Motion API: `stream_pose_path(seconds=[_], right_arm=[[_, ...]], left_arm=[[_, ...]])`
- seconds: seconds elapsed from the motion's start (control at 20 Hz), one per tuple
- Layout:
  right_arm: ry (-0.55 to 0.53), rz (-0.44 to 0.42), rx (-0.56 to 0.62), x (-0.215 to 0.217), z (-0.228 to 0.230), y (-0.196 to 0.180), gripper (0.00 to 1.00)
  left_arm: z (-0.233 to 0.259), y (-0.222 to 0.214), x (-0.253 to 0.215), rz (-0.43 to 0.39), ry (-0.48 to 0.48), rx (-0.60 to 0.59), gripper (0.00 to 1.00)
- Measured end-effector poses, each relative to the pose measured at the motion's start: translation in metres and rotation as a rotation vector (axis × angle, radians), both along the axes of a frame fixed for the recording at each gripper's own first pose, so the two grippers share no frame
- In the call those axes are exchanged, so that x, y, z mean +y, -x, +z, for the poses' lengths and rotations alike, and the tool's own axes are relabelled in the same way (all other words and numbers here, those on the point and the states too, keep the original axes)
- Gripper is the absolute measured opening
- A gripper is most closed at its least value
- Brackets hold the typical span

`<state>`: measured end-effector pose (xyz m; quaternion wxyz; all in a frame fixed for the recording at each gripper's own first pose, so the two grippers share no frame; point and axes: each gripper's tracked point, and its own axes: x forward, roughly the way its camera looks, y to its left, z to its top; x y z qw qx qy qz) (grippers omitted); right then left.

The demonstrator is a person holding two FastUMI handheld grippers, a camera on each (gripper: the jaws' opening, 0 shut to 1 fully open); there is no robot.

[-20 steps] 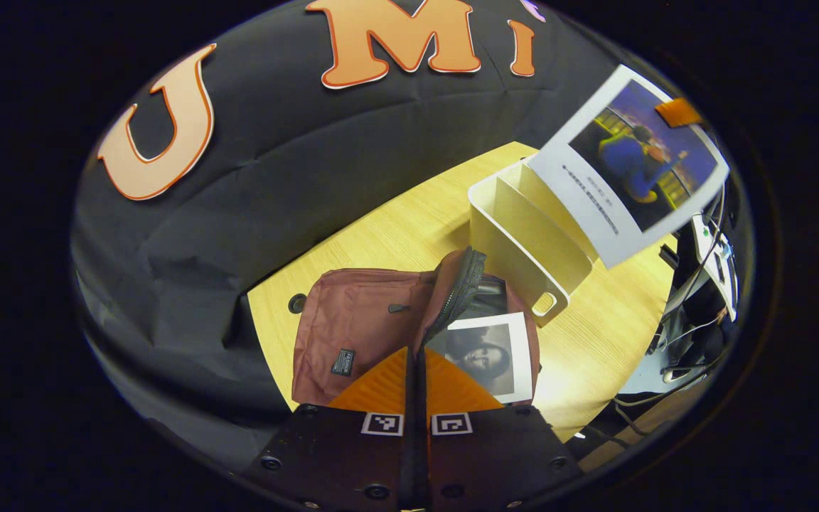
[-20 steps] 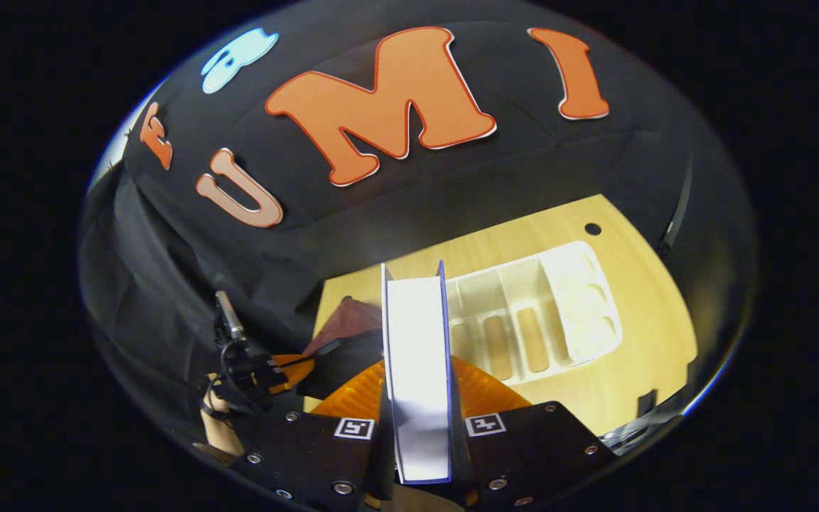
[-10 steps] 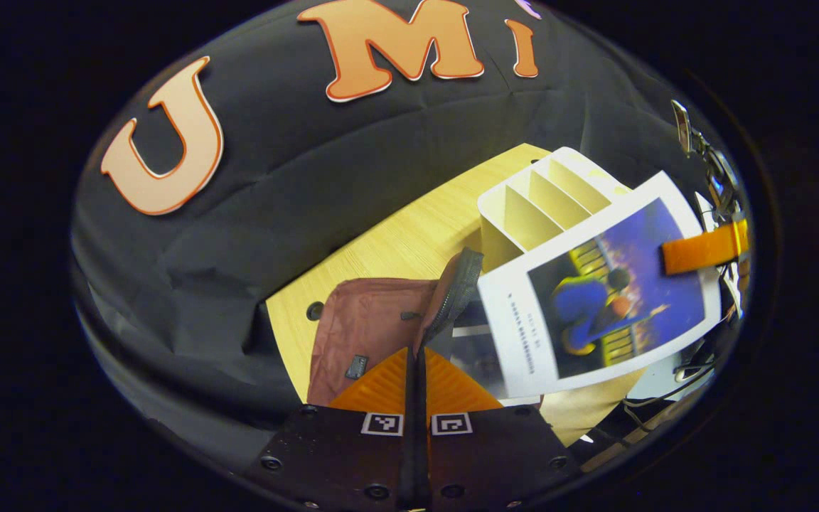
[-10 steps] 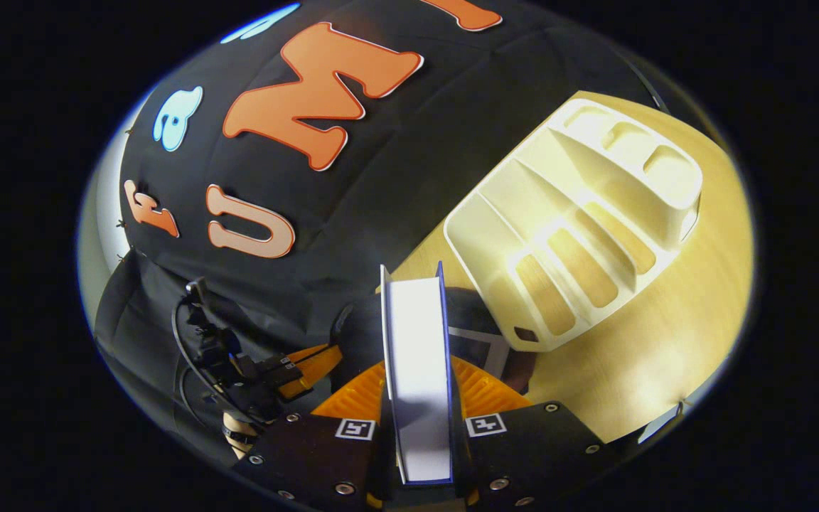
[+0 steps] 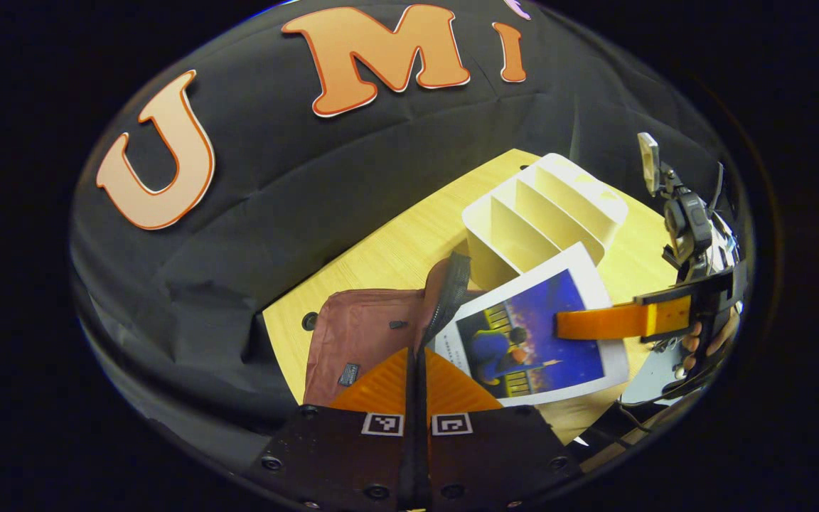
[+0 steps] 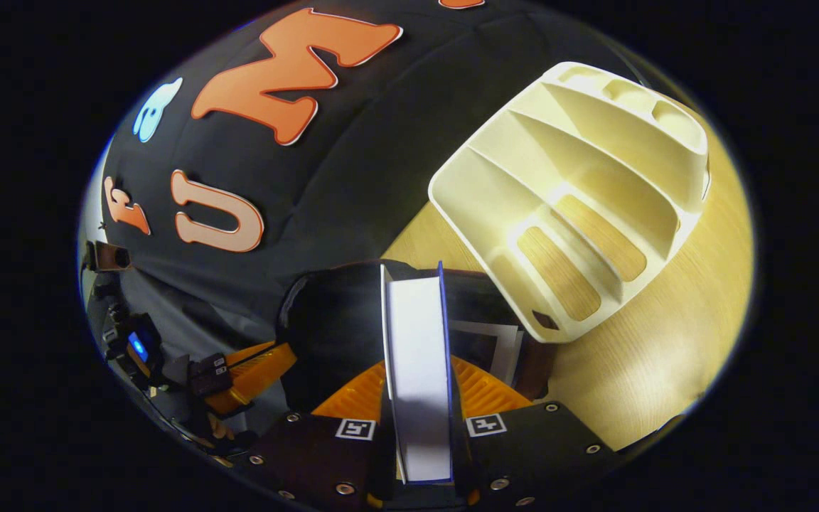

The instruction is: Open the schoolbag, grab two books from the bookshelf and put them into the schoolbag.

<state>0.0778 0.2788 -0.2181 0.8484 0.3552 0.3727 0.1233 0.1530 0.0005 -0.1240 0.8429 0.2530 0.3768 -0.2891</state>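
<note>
So our right gripper [image 6: 418,398] is clamped on a book [image 6: 418,370], both fingers squeezing it from either side, and we're looking straight down its page edge in the right gripper view. In the left gripper view that same book [image 5: 530,338] shows its cover, a blue picture with a white border, and the right gripper [image 5: 594,321] comes in from the right with a hand [image 5: 708,341] behind it. The book hangs tilted over the open mouth of the schoolbag [image 5: 370,338], its lower corner right at the opening.

Our left gripper [image 5: 415,384] is pinched tight on the edge of the schoolbag's flap [image 5: 445,299], fingers closed with just the fabric and zipper strip between them, holding that flap up. In the right gripper view the left gripper [image 6: 249,366] sits off to the lower left, next to the bag's dark opening [image 6: 331,327].

Inside the bag there's another book [image 6: 484,345] lying flat, we can see its white-bordered cover just right of the one we're holding.

The schoolbag is a reddish-brown one lying on the wooden table [image 5: 388,249]. Just behind it stands the cream bookshelf [image 5: 544,213], a divided rack whose slots look bare. In the right gripper view the bookshelf [image 6: 580,185] is up and to the right of the book, close by.
</note>
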Motion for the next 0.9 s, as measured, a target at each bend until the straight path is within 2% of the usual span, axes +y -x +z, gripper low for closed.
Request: stream_pose_path(seconds=[0.35,0.55,0.6,0.7,0.75,0.8,0.9], right_arm=[[0.021,-0.052,-0.027,0.034,-0.011,-0.023,0.32],[0.086,-0.064,0.033,0.055,-0.033,-0.026,0.35],[0.134,-0.055,0.055,0.061,-0.042,-0.025,0.27],[0.25,-0.033,0.09,0.063,-0.057,-0.018,0.55],[0.273,-0.002,0.12,0.065,-0.066,-0.015,0.62],[0.278,0.014,0.144,0.066,-0.073,-0.012,0.76],[0.293,0.022,0.171,0.061,-0.074,-0.006,0.92]], left_arm=[[0.004,0.011,-0.004,-0.034,-0.002,0.008,0.0],[0.004,0.013,-0.009,-0.072,-0.027,-0.005,0.0],[0.004,0.013,-0.01,-0.076,-0.031,-0.005,0.01],[-0.002,0.012,-0.007,-0.074,-0.029,0.007,0.01],[-0.003,0.011,-0.001,-0.06,-0.029,0.012,0.01],[-0.003,0.009,0.003,-0.047,-0.028,0.013,0.0],[-0.004,0.004,0.007,-0.02,-0.002,0.026,0.01]])
